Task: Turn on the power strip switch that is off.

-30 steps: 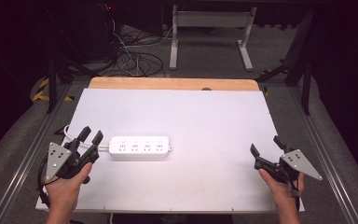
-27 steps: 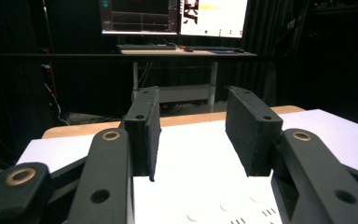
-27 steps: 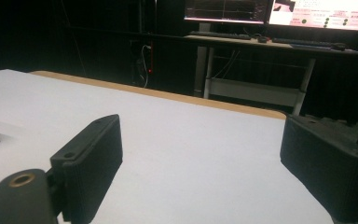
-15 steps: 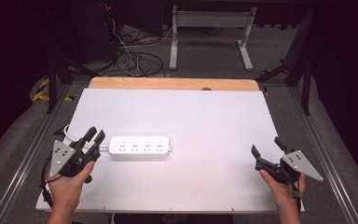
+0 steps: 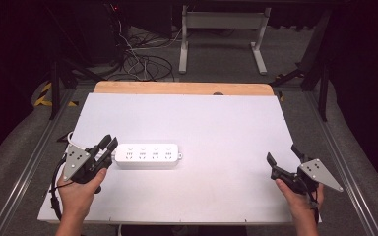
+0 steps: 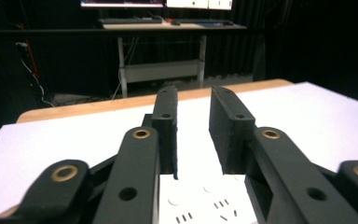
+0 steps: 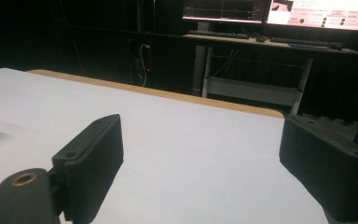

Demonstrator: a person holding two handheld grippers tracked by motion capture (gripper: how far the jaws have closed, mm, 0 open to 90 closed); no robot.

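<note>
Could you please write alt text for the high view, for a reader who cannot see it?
A white power strip lies on a white table, with the person's left gripper at its left end, jaws slightly apart. The right gripper is held near the table's right edge, jaws wide open and empty. Beyond the table, cables lie on a dark floor.

A white rectangular plastic power strip (image 5: 148, 156) with small dark socket slots lies on the white-topped desk (image 5: 202, 123), whose far edge is a pale wood strip. Each black hand-held gripper, left (image 5: 107, 147) and right (image 5: 283, 156), carries a grey three-cornered plate dotted with dark screws, and brass-coloured rivets mark the black jaw links.
</note>
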